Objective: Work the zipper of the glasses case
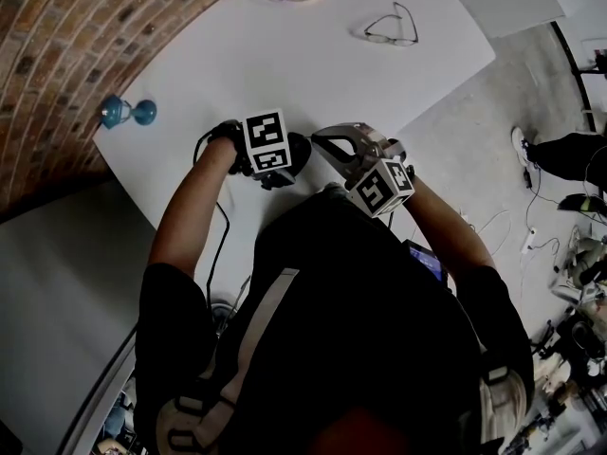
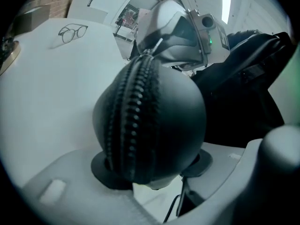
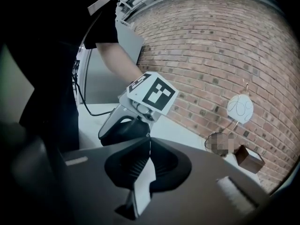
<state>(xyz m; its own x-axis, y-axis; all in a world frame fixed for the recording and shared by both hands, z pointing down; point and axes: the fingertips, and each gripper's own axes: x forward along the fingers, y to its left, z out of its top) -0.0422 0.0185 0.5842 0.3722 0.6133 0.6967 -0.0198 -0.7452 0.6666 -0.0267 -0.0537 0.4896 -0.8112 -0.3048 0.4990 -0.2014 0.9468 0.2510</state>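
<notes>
Rounded black glasses case [image 2: 154, 121] held over the smooth white counter [image 1: 285, 55]
The left hand-held gripper [image 2: 152, 172] clamps the domed case, its ridged zipper teeth [image 2: 133, 107] running lengthwise; the right hand-held gripper [image 3: 149, 139] pinches the thin metal zipper pull [image 2: 156, 46].

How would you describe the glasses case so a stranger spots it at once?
Find the white table, then the left gripper over its near edge. Between its jaws sits the case: dark, rounded, zipped over its end, unlike the wire glasses.

glasses case [image 2: 154, 121]: black | table [image 1: 313, 74]: white | wall [image 3: 225, 46]: red-brown brick | marker cube [image 1: 266, 143]: black-and-white squares | small object, left [image 1: 128, 113]: blue
</notes>
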